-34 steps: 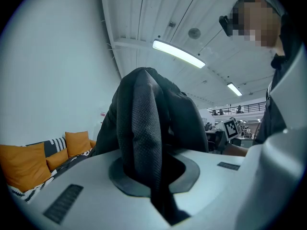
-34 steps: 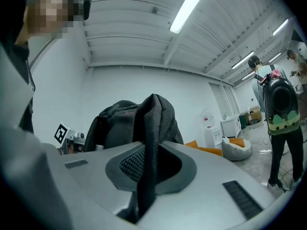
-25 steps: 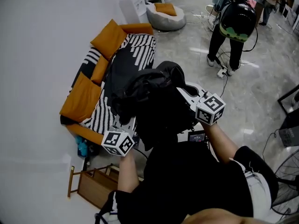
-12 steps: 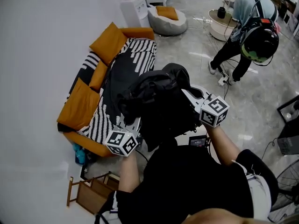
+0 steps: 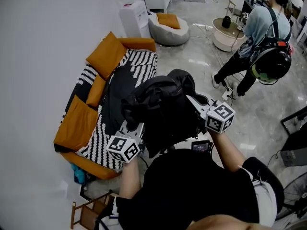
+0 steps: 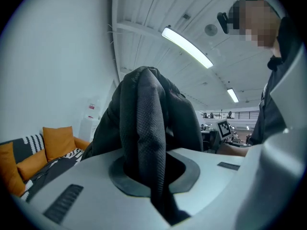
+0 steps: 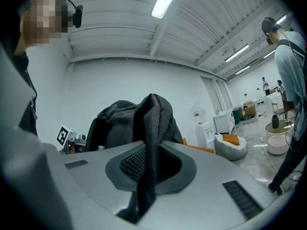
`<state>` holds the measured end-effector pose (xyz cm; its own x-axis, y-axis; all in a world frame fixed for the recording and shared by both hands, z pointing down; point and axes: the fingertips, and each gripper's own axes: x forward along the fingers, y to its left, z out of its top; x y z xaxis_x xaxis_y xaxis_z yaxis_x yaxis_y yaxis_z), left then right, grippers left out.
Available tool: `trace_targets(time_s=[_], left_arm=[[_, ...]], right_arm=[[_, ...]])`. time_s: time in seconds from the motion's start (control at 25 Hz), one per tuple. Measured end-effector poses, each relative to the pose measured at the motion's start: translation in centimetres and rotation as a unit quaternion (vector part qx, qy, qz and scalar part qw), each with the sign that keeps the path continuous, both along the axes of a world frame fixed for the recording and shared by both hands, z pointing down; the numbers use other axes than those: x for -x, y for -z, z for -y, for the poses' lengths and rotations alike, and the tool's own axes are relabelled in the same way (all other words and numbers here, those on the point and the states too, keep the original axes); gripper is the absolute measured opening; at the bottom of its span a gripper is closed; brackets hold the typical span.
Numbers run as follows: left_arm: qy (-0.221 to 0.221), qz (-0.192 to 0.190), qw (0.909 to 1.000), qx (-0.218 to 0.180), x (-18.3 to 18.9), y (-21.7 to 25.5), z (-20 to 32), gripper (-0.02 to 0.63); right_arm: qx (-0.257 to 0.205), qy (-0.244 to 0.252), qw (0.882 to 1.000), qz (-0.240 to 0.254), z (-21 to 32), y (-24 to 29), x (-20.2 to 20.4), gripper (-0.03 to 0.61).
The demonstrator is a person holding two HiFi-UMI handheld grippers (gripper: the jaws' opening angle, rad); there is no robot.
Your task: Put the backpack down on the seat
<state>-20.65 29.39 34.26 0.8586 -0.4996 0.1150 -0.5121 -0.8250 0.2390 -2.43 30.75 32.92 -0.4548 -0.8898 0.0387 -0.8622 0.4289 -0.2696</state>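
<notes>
Since a second ago the sofa (image 5: 143,61) has slid lower and leftward in the head view, and the bystander (image 5: 261,35) has crossed from the top middle to the far right. The backpack (image 5: 163,110) is held up between both tools just as it was before.

The left gripper (image 6: 160,195) has its jaws almost together, pinched on a dark mesh strap (image 6: 144,128) that rises from between them. The right gripper (image 7: 141,186) stands the same way: a narrow gap, clamped on a second strap (image 7: 152,128) of the same weave. Both straps run up into the black bag, which bulks between the two marker cubes in front of the holder's chest (crumpled, its top flopped toward the sofa).

The bag is in the air and not on the seat, and in the head view it overlaps the sofa's near right edge. The sofa runs along the white wall under a black-and-white striped throw, with orange cushions (image 5: 106,55) lined against its back.

Farther off are a grey beanbag (image 5: 165,27) with one more orange cushion on it, and a white dispenser (image 5: 133,17) beside it. The bystander bends near a round low table (image 5: 225,35) on the glossy floor — a helmet hangs at their hip. A wooden stool (image 5: 82,215) shows at the bottom left.
</notes>
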Motion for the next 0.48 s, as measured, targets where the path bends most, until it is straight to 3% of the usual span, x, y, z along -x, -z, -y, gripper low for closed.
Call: trace_targets(time_s=[0.48], left_arm=[[0.005,-0.001,1.0,-0.002,-1.6,0.0,11.9,0.035]], right_arm=[[0.004,-0.008,1.0,0.002,11.4,0.2,-1.7,0.049]])
